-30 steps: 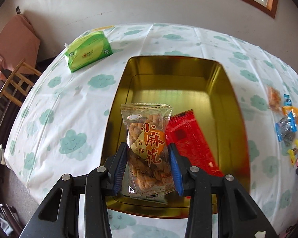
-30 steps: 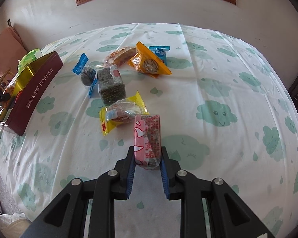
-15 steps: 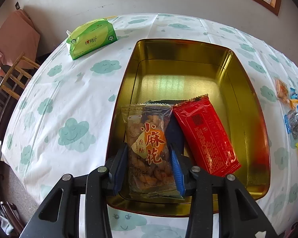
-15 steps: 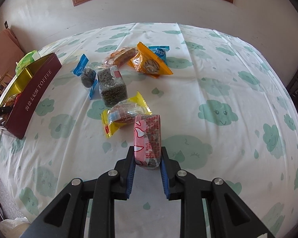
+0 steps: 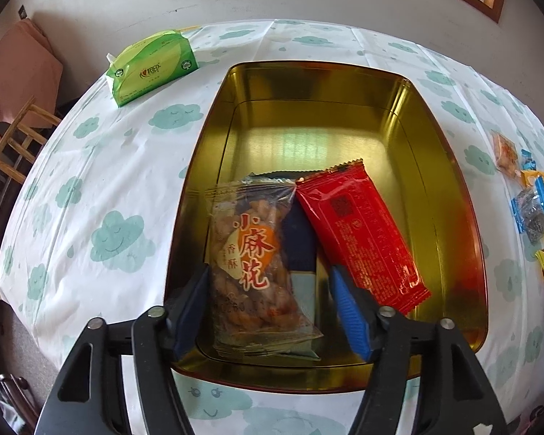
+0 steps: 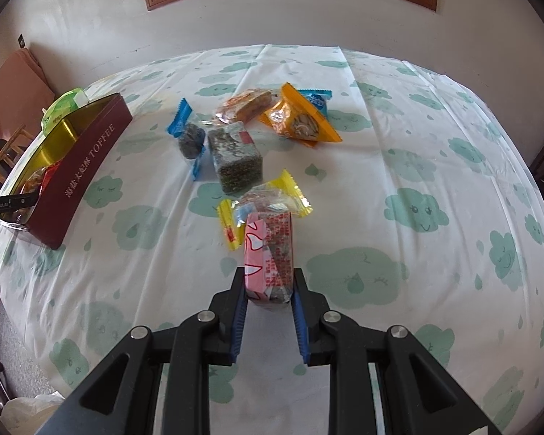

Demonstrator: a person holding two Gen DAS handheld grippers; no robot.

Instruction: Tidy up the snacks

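The gold tin (image 5: 453, 181) fills the left wrist view. On its floor lies a clear fried-twist packet (image 5: 252, 261), on top of a dark blue packet (image 5: 301, 239) and beside a red packet (image 5: 362, 235). My left gripper (image 5: 268, 275) straddles the twist packet's near end with its jaws opening; the right pad stands clear of it. In the right wrist view my right gripper (image 6: 268, 282) is shut on a pink snack pack (image 6: 270, 250), held just above the tablecloth. The tin (image 6: 87, 166) shows its maroon side at the far left.
Loose snacks lie beyond the pink pack: a yellow-ended one (image 6: 268, 199), a dark green block (image 6: 235, 156), a blue-ended one (image 6: 188, 134) and an orange packet (image 6: 301, 119). A green tissue pack (image 5: 152, 67) sits behind the tin. A wooden chair (image 5: 14, 137) stands off the table's left edge.
The left gripper lowered the twist packet into the tin and its jaws spread apart; the packet now lies on the tin floor. The right gripper and pink pack stayed put.
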